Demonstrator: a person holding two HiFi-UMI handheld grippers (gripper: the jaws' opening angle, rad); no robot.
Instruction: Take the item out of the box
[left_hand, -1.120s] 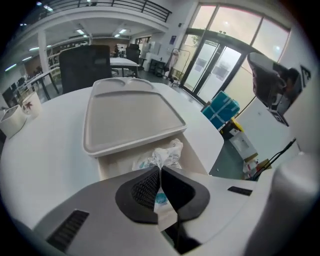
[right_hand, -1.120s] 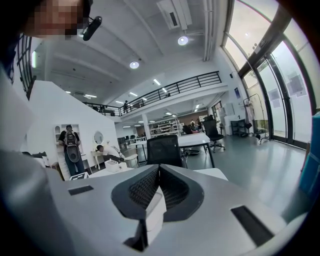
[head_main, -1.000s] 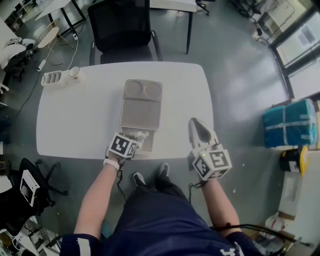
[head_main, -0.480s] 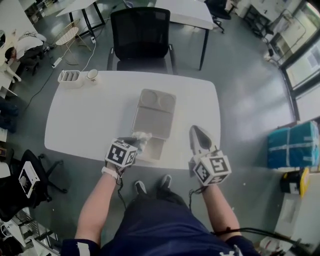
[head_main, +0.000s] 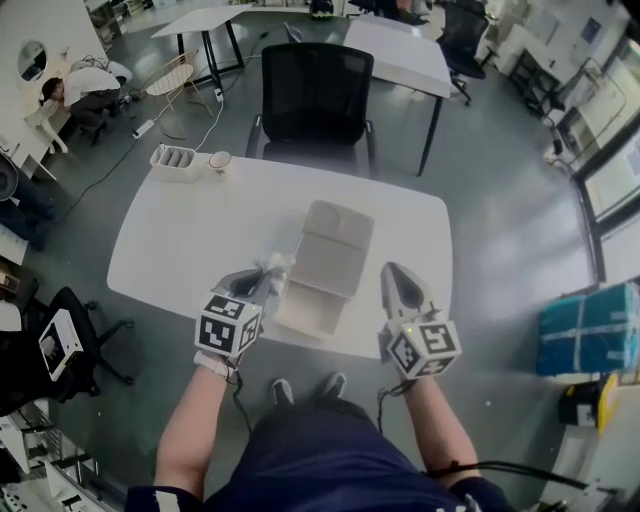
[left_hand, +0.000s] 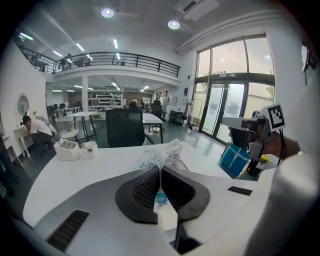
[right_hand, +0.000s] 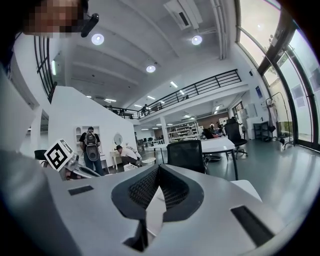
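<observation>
An open beige box (head_main: 327, 262) lies on the white table (head_main: 180, 240), its lid with two round hollows folded away from me. My left gripper (head_main: 263, 280) hangs just left of the box's near half. It is shut on a crinkled clear plastic bag (head_main: 272, 266), which sticks up past the closed tips. In the left gripper view the bag (left_hand: 161, 155) is pinched between the jaws of the left gripper (left_hand: 160, 170), and a bit of teal print shows lower down. My right gripper (head_main: 394, 272) hovers right of the box. In its own view the right gripper (right_hand: 158, 169) is shut and holds nothing.
A black office chair (head_main: 315, 95) stands at the table's far side. A white divided tray (head_main: 178, 162) and a cup (head_main: 219, 161) sit at the far left corner. A teal wrapped package (head_main: 590, 330) lies on the floor to the right. More desks and people are further off.
My left gripper has risen and drawn a little left off the box's near half, carrying the plastic bag. The head view has tilted further out. The right gripper stays beside the box.
</observation>
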